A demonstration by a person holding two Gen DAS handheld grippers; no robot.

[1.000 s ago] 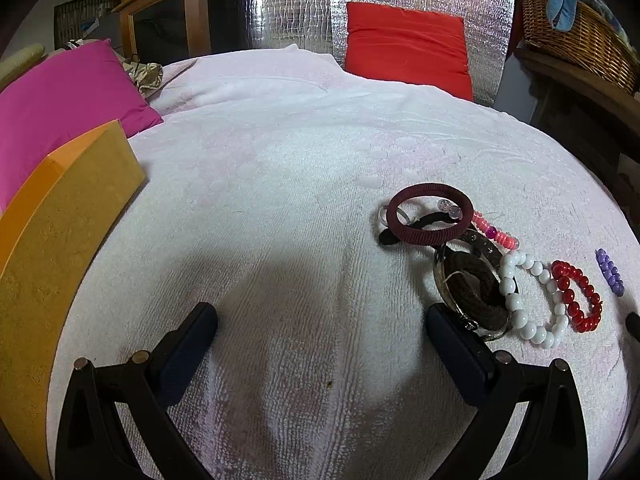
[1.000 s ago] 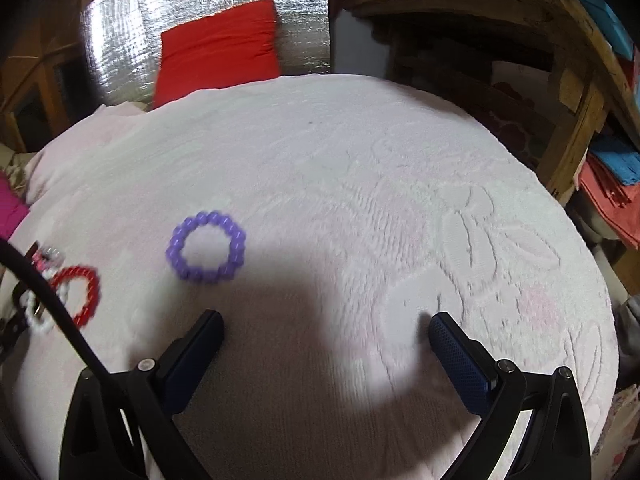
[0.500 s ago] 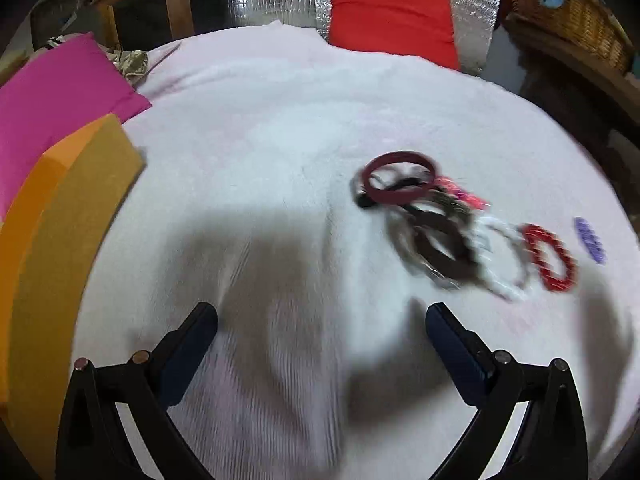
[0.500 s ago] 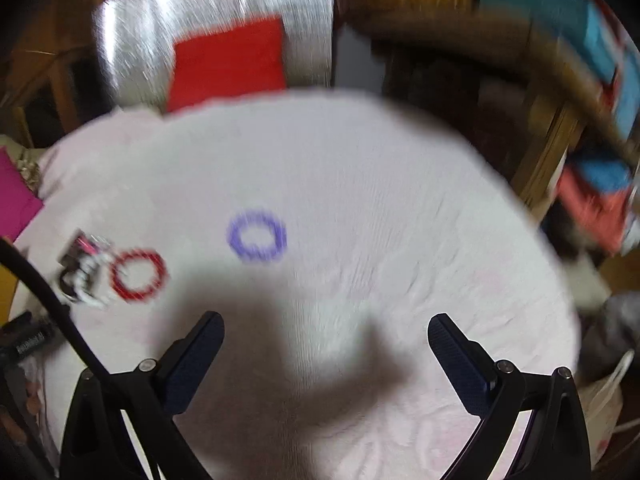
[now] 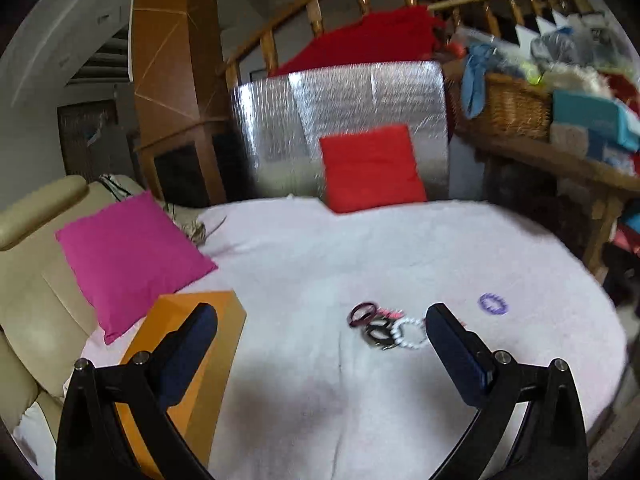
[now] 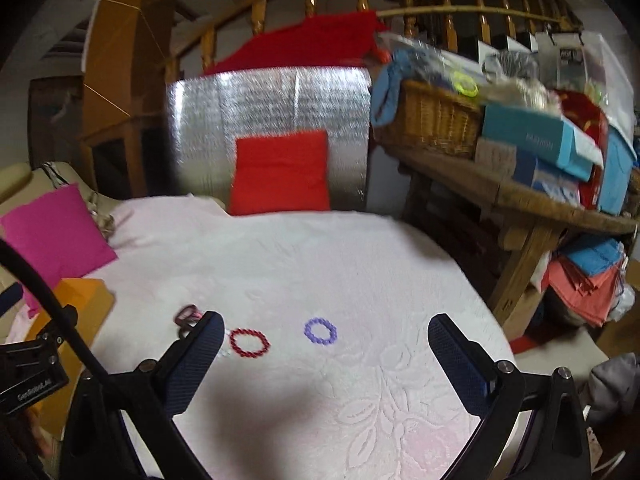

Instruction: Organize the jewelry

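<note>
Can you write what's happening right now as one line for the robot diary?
left gripper: open, empty | right gripper: open, empty | purple bracelet, red bracelet: apart on white blanket | bracelet pile: untouched | orange box: left

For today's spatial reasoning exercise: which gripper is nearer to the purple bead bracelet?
Right. The purple bead bracelet lies ahead between the right gripper fingers; from the left gripper it sits off to the right, beyond the right finger.

Left gripper (image 5: 320, 330) was spread wide above the white bedspread (image 5: 320, 264). Bracelet cluster (image 5: 384, 326) lay at 1 o'clock; purple bead ring (image 5: 493, 303) apart at 2 o'clock; orange box (image 5: 200, 344) at 9 o'clock.
</note>
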